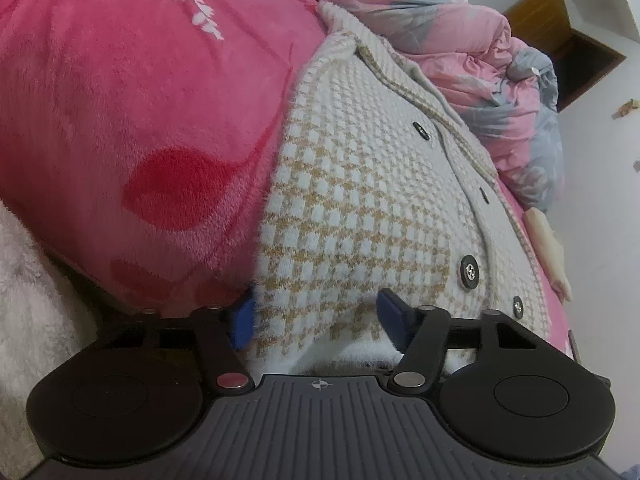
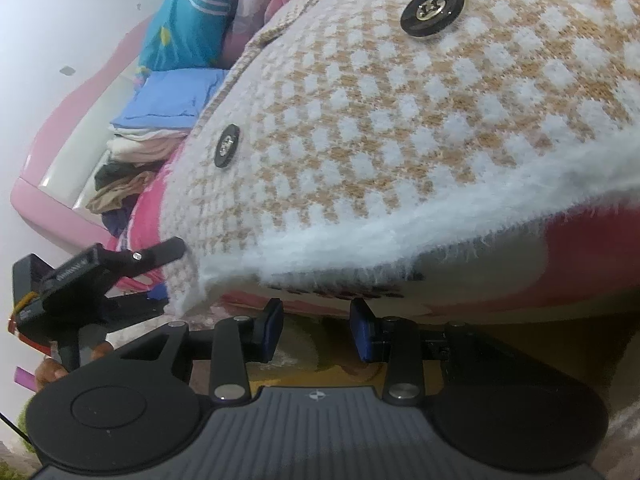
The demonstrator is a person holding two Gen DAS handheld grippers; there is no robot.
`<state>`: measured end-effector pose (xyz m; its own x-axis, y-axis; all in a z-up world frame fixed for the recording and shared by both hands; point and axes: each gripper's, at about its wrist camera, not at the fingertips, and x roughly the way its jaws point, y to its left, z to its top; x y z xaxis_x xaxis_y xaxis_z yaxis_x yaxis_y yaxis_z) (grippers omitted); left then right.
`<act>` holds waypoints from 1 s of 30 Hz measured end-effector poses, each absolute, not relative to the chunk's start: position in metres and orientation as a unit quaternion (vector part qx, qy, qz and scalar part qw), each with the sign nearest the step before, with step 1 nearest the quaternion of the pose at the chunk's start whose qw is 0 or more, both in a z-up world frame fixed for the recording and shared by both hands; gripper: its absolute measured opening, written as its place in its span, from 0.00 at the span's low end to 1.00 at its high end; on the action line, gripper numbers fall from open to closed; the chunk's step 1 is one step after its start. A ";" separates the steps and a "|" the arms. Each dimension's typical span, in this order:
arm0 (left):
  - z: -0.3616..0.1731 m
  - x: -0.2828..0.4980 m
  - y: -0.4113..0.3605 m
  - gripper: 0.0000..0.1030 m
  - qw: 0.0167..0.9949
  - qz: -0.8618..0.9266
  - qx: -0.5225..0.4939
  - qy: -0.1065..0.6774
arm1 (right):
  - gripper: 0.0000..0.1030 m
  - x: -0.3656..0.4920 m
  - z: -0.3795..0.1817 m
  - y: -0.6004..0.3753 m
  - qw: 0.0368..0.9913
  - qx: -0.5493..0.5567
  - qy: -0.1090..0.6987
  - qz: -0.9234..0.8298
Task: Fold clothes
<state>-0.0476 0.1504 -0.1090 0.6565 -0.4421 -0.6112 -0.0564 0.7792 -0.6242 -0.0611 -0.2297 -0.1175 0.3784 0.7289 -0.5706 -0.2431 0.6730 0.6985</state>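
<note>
While the checked knit cardigan (image 1: 360, 208) lies spread, buttoned side up, on the pink fleece blanket (image 1: 140, 120) covering the bed, its fuzzy white hem hangs at the bed's near edge, and both claws work at that hem. The left claw (image 1: 316, 320) stands released, its blue pads set apart on either side of a stretch of hem, the cloth between them but not pinched. Judged from this, the risk on the left is a shallow bite: the long-fibred trim is soft and slippery, and closing on fluff alone would let the hem slide out under load. The knit is thick, loose and stretchy, tan and white in small squares, with a plain placket carrying black buttons (image 1: 470, 272) with metal centres; a pad closing on a button would grip poorly. To the far side a crumpled pink and grey quilt (image 1: 500, 80) sits against the collar and could snag on anything lifted that way. The right claw (image 2: 316, 332) is likewise released and holds nothing; its pads sit just below the bed edge, under the overhanging hem (image 2: 360, 248), not touching it as far as can be seen. A close from there would catch air or the blanket. Uneven lifting between the two sides would skew any fold. Whether folding lies ahead or the garment awaits a further fold cannot be settled.
</note>
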 end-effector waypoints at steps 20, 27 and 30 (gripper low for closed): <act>-0.093 -0.053 0.160 0.42 0.833 -0.180 -0.393 0.346 | 0.58 -0.045 -0.149 -0.240 0.621 0.526 0.415 0.407; -0.089 -0.053 0.163 0.42 0.820 -0.205 -0.419 0.332 | 0.59 -0.034 -0.165 -0.221 0.571 0.567 0.433 0.407; -0.087 -0.052 0.162 0.42 0.820 -0.212 -0.419 0.328 | 0.59 -0.030 -0.176 -0.210 0.544 0.586 0.448 0.399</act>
<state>-0.0515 0.1622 -0.0869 0.6955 -0.6215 -0.3605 0.0724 0.5597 -0.8255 -0.0302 -0.2100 -0.1762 0.2790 0.9601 -0.0203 0.0905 -0.0053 0.9959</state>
